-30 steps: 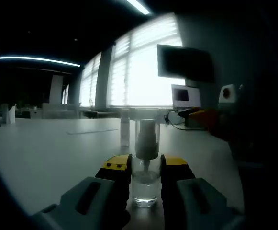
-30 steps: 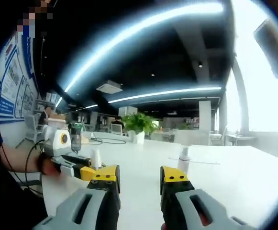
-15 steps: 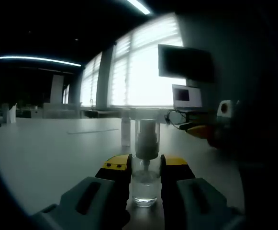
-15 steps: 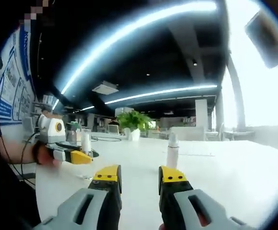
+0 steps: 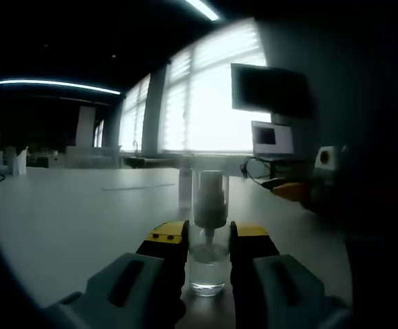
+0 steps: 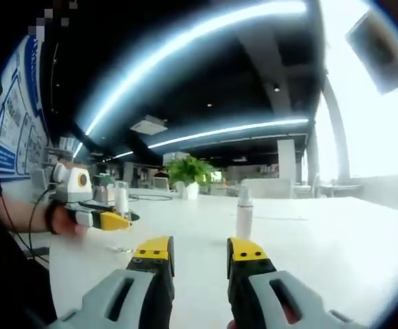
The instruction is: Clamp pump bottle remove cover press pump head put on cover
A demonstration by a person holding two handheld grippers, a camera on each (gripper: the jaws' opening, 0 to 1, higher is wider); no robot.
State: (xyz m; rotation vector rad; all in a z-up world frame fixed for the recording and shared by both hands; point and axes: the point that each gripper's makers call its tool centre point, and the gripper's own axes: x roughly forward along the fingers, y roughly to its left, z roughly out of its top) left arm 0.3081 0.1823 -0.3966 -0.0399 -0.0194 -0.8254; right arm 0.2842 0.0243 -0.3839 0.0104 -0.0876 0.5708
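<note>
Left gripper (image 5: 209, 240), in the left gripper view: jaws clamped on the clear pump bottle (image 5: 208, 257), one yellow-tipped jaw pressed to each side of the glass body. Bottle upright on the white table (image 5: 68, 212), long axis vertical, with the transparent cover (image 5: 209, 195) seated over the pump head, above the jaw tips. Behind it, a slim white bottle (image 5: 184, 185) standing farther back on the table. At the right edge, well apart from the clamped bottle, the right gripper (image 5: 296, 190), dim and yellow-tipped. Bright windows and a dark monitor (image 5: 270, 89) beyond.

Right gripper (image 6: 199, 250), in the right gripper view: jaws apart, nothing between them, bare table (image 6: 322, 240) ahead. Off to the left, the left gripper (image 6: 99, 219) in a person's hand (image 6: 65, 223), with the pump bottle (image 6: 121, 226) held at its tip and the cover (image 6: 121, 200) rising above it. Slim white bottle (image 6: 244, 212) standing nearly straight ahead, a potted plant (image 6: 188, 175) far behind.

Judged from this: cover not yet removed, so the free right gripper is the one to take it. Cover lying to the left of the right gripper's line, vertical axis, so a swing leftward and a grip across the cover from the side, then a lift straight up.
</note>
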